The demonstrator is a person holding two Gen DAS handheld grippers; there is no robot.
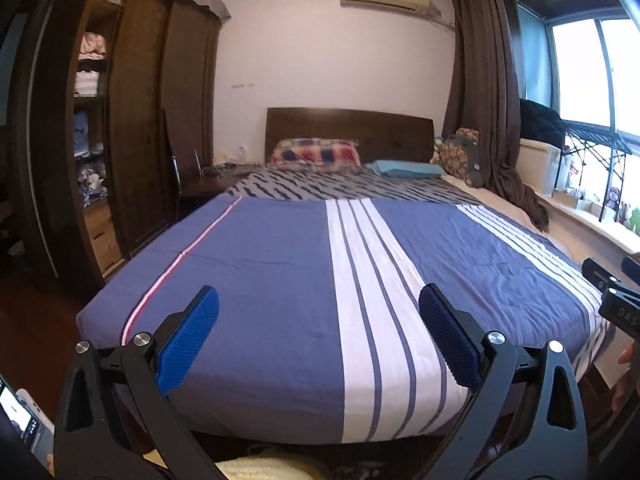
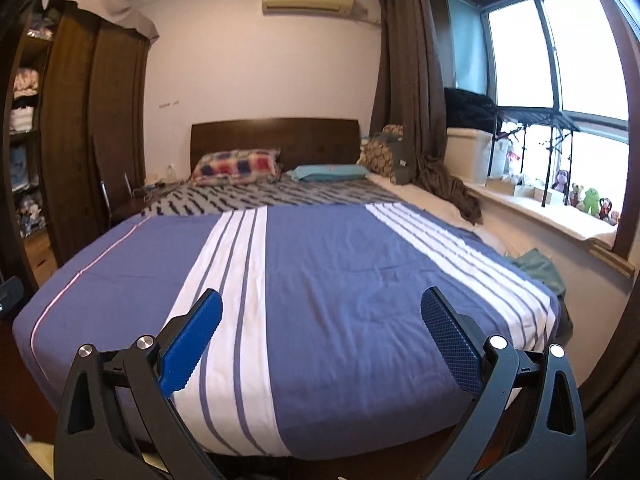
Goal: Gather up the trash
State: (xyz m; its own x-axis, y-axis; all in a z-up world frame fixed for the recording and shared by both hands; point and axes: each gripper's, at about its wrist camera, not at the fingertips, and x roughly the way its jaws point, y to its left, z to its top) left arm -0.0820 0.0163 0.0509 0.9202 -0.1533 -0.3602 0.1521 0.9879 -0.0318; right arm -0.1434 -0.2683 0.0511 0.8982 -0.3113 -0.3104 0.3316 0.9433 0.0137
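**A:** How does the left gripper (image 1: 319, 296) stand?

**B:** Spread wide. Its two blue pads (image 1: 188, 340) are far apart with only air between them, pinching nothing. It hangs over the near end of the bed, pointing along the blue bedspread (image 1: 272, 272) toward the headboard (image 1: 350, 130), roughly level.

**A:** And the right gripper (image 2: 321, 298)?

**B:** The same: jaws fully parted, nothing held, nothing touched. It too floats above the near edge of the blue bedspread (image 2: 352, 272), aimed at the far wall. In the left wrist view its black body shows at the far right edge (image 1: 618, 300), beside the bed's right side, with a bit of the person's hand (image 1: 626, 376) just below it.

**A:** Where is the trash?

**B:** I cannot tell; no piece of trash is plain in either view. The only loose thing on the bed is a crumpled green cloth (image 2: 540, 266) on the right side, near the window ledge, and whether it counts I cannot say.

**A:** What else is around?

**B:** A checked pillow (image 2: 238, 166) and a teal pillow (image 2: 330, 172) lie at the far end against the headboard. A dark wardrobe (image 1: 136, 120) with folded clothes stands at left; a brown curtain (image 2: 412, 80) and the window (image 2: 560, 52) are at right, with small plush toys (image 2: 588, 198) on the ledge. A phone (image 1: 24, 416) shows at the near left corner of the left wrist view.
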